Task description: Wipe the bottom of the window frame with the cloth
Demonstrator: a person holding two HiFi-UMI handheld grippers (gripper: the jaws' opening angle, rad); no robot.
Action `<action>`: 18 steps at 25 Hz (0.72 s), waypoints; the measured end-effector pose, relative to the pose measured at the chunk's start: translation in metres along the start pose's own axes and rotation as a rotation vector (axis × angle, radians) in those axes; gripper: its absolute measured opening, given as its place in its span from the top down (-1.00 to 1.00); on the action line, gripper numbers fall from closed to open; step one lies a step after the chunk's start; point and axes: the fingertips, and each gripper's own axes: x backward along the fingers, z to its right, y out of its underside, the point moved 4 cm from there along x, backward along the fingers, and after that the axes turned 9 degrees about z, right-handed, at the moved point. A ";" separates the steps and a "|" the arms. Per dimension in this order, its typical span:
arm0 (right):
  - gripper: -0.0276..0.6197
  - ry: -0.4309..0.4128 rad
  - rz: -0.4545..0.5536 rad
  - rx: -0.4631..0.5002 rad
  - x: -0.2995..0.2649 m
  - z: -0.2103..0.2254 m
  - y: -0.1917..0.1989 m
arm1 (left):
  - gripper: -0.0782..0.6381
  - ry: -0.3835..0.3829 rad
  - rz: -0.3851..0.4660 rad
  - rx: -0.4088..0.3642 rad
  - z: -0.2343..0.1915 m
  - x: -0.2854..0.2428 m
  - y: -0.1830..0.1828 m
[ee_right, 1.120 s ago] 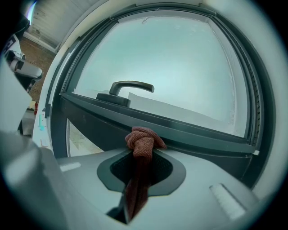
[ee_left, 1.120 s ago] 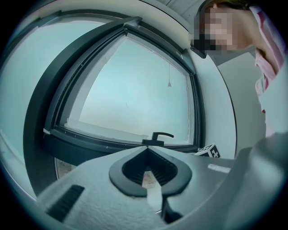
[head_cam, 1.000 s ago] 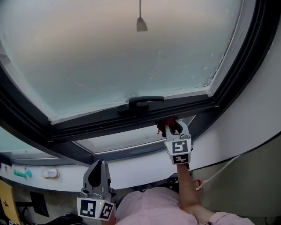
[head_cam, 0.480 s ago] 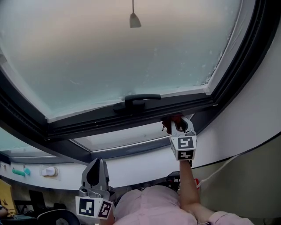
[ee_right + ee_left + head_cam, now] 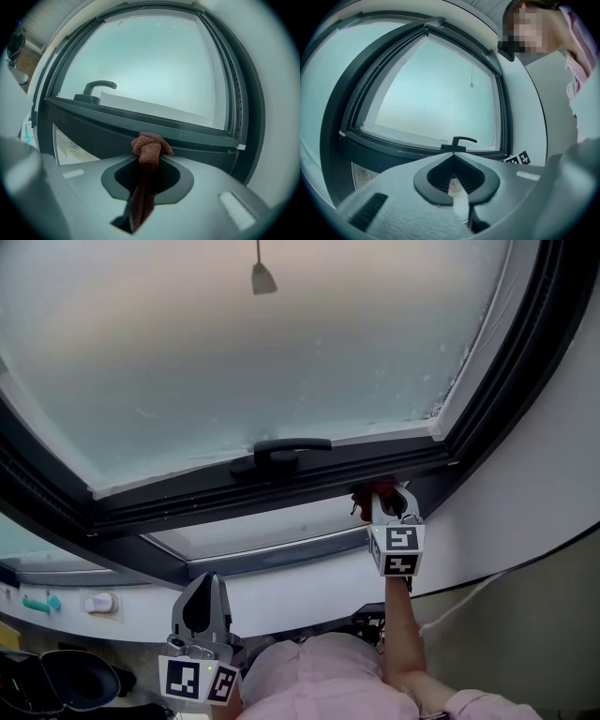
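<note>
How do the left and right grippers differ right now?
The right gripper is clamped on the reddish cloth; the left gripper is shut on nothing. The right gripper is up at the bottom of the window frame; the left gripper hangs low, apart from it. Both are shut.

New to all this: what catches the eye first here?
A large frosted window fills the head view, a dark handle on its lower frame. At that frame's right end, the right tongs pinch a reddish-brown cloth; the left tongs hang lower down, shut and empty.
</note>
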 end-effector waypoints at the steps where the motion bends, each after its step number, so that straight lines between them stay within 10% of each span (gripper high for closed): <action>1: 0.73 -0.005 0.002 0.002 0.000 0.000 0.000 | 0.79 0.003 -0.001 0.001 0.002 -0.001 0.001; 18: 0.73 0.061 -0.012 0.004 0.001 0.034 0.007 | 0.79 0.000 0.000 0.012 0.009 -0.005 0.007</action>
